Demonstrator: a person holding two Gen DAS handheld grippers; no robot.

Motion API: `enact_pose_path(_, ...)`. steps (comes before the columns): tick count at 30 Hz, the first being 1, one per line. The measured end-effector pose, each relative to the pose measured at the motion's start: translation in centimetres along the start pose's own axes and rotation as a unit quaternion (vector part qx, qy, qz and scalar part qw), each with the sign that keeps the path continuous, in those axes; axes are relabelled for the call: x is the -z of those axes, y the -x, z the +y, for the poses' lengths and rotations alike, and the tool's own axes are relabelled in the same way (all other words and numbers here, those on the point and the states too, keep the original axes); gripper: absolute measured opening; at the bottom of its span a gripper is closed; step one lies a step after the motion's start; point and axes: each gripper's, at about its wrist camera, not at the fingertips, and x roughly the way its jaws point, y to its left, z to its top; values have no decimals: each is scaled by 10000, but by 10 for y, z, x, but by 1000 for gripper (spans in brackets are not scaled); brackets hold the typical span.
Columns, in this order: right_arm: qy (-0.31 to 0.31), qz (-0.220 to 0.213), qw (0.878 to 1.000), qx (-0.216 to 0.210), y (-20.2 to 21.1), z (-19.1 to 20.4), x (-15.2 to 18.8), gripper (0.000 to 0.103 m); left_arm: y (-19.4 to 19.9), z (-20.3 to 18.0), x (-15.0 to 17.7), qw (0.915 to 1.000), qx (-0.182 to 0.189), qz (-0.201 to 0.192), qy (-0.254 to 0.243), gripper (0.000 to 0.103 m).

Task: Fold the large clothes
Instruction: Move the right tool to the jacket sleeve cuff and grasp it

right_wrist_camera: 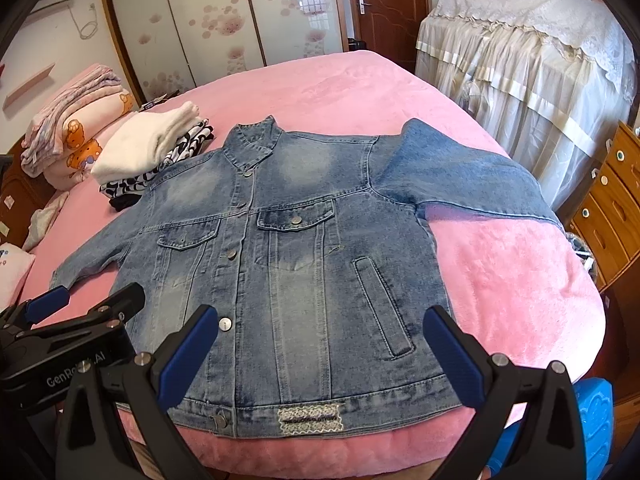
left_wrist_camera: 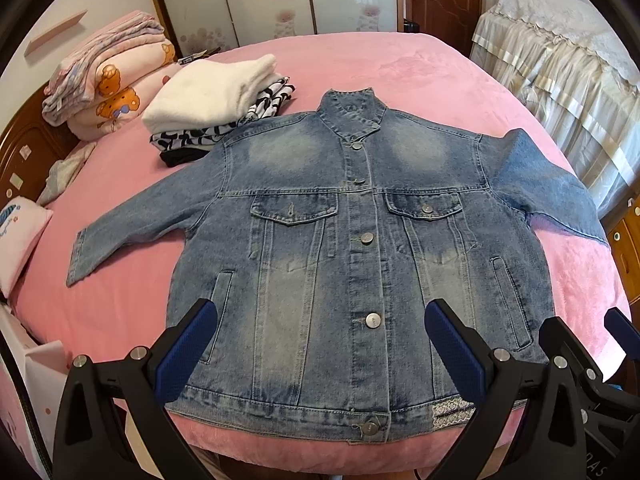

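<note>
A faded blue denim jacket (left_wrist_camera: 360, 248) (right_wrist_camera: 288, 272) lies front up and buttoned on the pink bed (left_wrist_camera: 400, 68) (right_wrist_camera: 512, 288), hem toward me and collar at the far end. Both sleeves are spread out; the right one (right_wrist_camera: 472, 176) reaches the bed's right edge. My left gripper (left_wrist_camera: 318, 320) hovers open over the hem's left half, holding nothing, and it also shows at the left of the right wrist view (right_wrist_camera: 94, 300). Over the hem's right half, my right gripper (right_wrist_camera: 320, 320) is open and holds nothing. Its fingers (left_wrist_camera: 552, 332) appear at the right edge of the left wrist view.
A stack of folded clothes topped by a white piece (left_wrist_camera: 212, 88) sits beside the jacket's left shoulder. Folded pink blankets (left_wrist_camera: 108, 80) and a pillow (left_wrist_camera: 20, 236) lie by the headboard. A lace-covered piece of furniture (right_wrist_camera: 520, 60) and a wooden dresser (right_wrist_camera: 612, 200) stand on the right.
</note>
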Motion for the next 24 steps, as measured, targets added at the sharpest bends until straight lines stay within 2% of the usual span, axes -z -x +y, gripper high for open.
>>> enact_pose_path(10, -215, 43, 9996, -150, -11, -18, -1, 103, -5, -19, -6, 9996, -72, -47, -253, 102)
enact_pose_path(14, -213, -24, 9995, -210, -13, -25, -3, 102, -1, -30, -14, 9985, 25, -332, -439, 102)
enact_pose_path(18, -84, -210, 9996, -185, -13, -38, -13, 102, -3, -50, -28, 9953, 318, -458, -796, 102)
enact_pose_path(21, -6, -344, 9994, -76, -17, -53, -24, 102, -7, -65, -43, 9925, 784, -489, -796, 102)
enact_pose_path(22, -5, -377, 9993, -62, -18, -60, -28, 102, -7, -71, -51, 9901, 1029, -590, -753, 102)
enact_pose_path(24, -100, -427, 9990, -20, -25, -79, -40, 102, -8, -82, -61, 9865, 1247, -772, -724, 102)
